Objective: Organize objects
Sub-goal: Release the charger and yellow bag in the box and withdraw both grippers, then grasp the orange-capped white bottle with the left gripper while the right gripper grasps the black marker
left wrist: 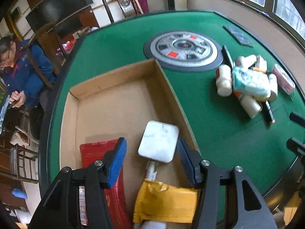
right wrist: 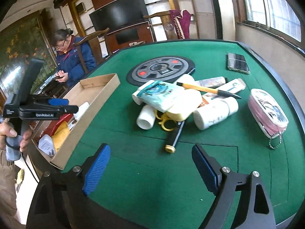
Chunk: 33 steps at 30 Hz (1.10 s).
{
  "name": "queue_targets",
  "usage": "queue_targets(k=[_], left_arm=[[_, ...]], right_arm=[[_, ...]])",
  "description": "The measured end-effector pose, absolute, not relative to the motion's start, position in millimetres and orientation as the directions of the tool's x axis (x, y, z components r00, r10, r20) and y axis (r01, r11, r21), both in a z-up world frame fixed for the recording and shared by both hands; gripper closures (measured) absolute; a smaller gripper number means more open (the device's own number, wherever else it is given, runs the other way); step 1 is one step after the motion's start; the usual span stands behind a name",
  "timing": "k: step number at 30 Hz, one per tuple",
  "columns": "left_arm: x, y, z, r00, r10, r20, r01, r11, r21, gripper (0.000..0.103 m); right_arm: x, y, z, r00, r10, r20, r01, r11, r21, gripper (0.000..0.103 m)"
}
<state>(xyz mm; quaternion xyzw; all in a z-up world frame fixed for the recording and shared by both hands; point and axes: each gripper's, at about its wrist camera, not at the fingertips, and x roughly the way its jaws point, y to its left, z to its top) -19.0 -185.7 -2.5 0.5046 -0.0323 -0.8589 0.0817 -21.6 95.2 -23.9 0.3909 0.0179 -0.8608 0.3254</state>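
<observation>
A shallow cardboard box (left wrist: 106, 76) lies on the green table; it also shows at the left in the right wrist view (right wrist: 99, 87). Inside it lie a white charger (left wrist: 159, 141), a red packet (left wrist: 93, 150) and a yellow packet (left wrist: 165, 200). My left gripper (left wrist: 151, 160) is open above the box, its blue pads on either side of the charger. A pile of white bottles (right wrist: 209, 114), a tissue pack (right wrist: 162, 93), a pen (right wrist: 207, 89), yellow scissors (right wrist: 165, 124) and a pink pouch (right wrist: 266, 110) lies on the table. My right gripper (right wrist: 150, 169) is open and empty, short of the pile.
A round grey panel (right wrist: 162, 70) sits in the table's middle. A phone (right wrist: 237, 63) lies at the far right. A person in a blue jacket (right wrist: 74, 57) sits beyond the table's far left edge, with wooden chairs (right wrist: 91, 38) nearby.
</observation>
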Motion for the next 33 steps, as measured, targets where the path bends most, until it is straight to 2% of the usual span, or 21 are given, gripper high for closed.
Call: queue_targets(k=[3,5,8,17,28,30,32,33], left_arm=[[-21,-174,12,-0.515,-0.152,-0.844,0.109,-0.988,0.111,0.048],[-24,-162,19,-0.530,-0.136,-0.837,0.097,-0.990,0.100,0.042],[-30,-141,22,-0.537,-0.103,-0.837,0.058,-0.995,0.085,0.041],[-61,-66,-11,-0.445,-0.025,-0.895,-0.112,-0.990,0.084,0.038],[-100,-69,-35,-0.405,0.079,-0.911,-0.003,-0.996,-0.085,0.038],[-106,-67,-39,-0.402,0.077,-0.912,0.001,-0.996,-0.084,0.039],[-111,-67,-44,-0.391,0.088,-0.916,0.007,-0.995,-0.098,0.053],[-113,-68,-47,-0.385,0.098,-0.918,0.008,-0.994,-0.110,0.057]], right_arm=[[-24,104,-25,-0.495,-0.537,-0.683,0.560,-0.798,0.221,0.012],[-24,110,-26,-0.500,-0.534,-0.682,0.551,-0.804,0.225,0.012],[-24,116,-26,-0.508,-0.528,-0.681,0.538,-0.812,0.227,0.011],[-19,129,-28,-0.522,-0.510,-0.684,0.519,-0.826,0.220,0.009],[-16,134,-27,-0.525,-0.509,-0.682,0.515,-0.828,0.222,0.009],[-17,134,-28,-0.526,-0.509,-0.682,0.512,-0.829,0.223,0.009],[-17,135,-28,-0.526,-0.509,-0.681,0.510,-0.830,0.225,0.009],[-18,135,-28,-0.526,-0.508,-0.682,0.510,-0.830,0.225,0.009]])
